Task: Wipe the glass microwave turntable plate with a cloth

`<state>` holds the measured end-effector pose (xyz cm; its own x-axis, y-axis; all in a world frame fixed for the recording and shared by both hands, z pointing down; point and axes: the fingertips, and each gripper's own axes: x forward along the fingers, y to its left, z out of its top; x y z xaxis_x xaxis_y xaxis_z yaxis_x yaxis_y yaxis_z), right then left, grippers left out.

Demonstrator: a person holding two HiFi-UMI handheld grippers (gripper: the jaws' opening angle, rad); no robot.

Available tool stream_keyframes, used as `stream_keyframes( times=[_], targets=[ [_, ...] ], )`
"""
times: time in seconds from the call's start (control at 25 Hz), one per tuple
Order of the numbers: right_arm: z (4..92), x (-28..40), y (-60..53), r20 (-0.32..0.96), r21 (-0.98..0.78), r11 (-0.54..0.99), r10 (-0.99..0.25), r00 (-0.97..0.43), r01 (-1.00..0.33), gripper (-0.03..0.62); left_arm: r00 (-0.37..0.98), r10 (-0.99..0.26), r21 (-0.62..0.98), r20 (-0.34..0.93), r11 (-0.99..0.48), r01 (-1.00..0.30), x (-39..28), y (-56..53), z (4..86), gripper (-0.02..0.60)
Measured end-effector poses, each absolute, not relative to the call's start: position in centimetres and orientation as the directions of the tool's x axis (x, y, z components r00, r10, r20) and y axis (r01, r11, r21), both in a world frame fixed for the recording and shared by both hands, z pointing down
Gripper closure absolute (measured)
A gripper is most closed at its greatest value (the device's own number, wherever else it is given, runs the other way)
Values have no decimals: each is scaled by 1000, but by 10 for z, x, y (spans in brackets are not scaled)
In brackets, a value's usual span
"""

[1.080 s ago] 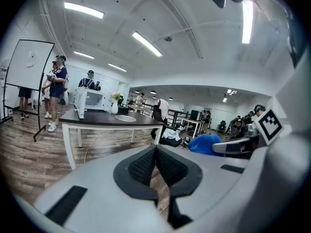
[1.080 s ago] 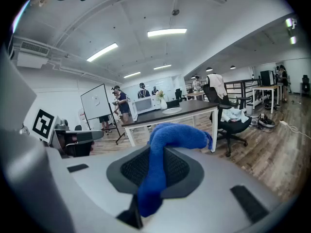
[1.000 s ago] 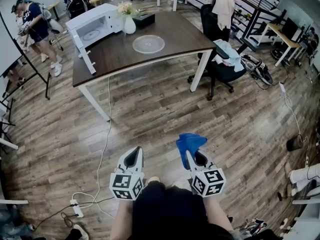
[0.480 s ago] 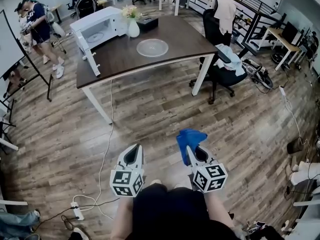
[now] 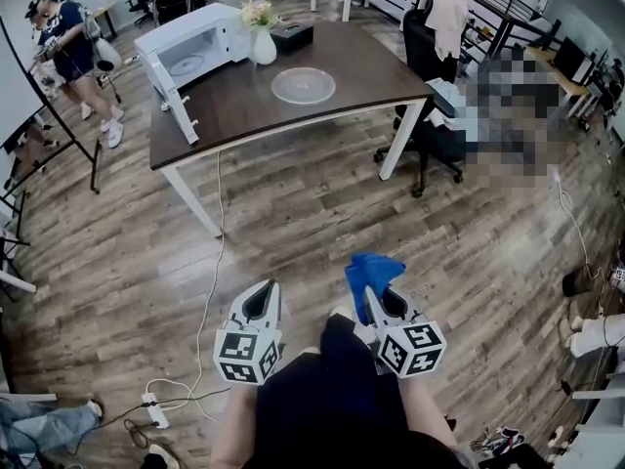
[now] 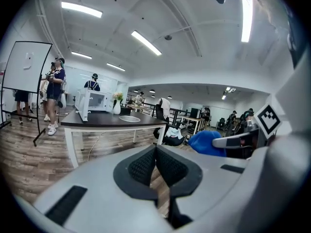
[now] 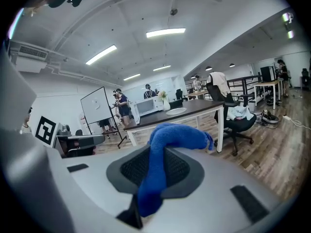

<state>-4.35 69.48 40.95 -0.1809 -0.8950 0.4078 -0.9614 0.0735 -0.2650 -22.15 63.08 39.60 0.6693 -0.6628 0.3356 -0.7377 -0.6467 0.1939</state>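
Note:
The clear glass turntable plate (image 5: 303, 85) lies flat on a dark table (image 5: 220, 106), far ahead of both grippers; it also shows small as the plate (image 6: 129, 118) and the plate (image 7: 176, 111). My right gripper (image 5: 372, 296) is shut on a blue cloth (image 5: 371, 272), which bunches out past the jaws, seen as the cloth (image 7: 167, 147). My left gripper (image 5: 260, 304) is shut with nothing between its black pads (image 6: 146, 166). Both are held low over the wooden floor, well short of the table.
A white microwave (image 5: 190, 52) with its door (image 5: 168, 91) swung open stands at the table's left end, beside a white vase of flowers (image 5: 260, 35). An office chair (image 5: 439, 115) sits right of the table. A cable (image 5: 210, 272) and power strip (image 5: 154, 410) lie on the floor. People stand at far left (image 5: 63, 52).
The table and plate have drifted slightly nearer and rightward in the head view as the person walks forward. Both grippers keep their hold and position.

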Motion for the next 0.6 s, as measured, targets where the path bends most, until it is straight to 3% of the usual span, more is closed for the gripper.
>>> stream_keyframes(
  times=[0.6],
  targets=[
    [421, -10, 550, 424, -298, 111, -874, -236, -948, 540, 626, -695, 180, 353, -606, -774, -193, 501, 400, 577]
  ],
)
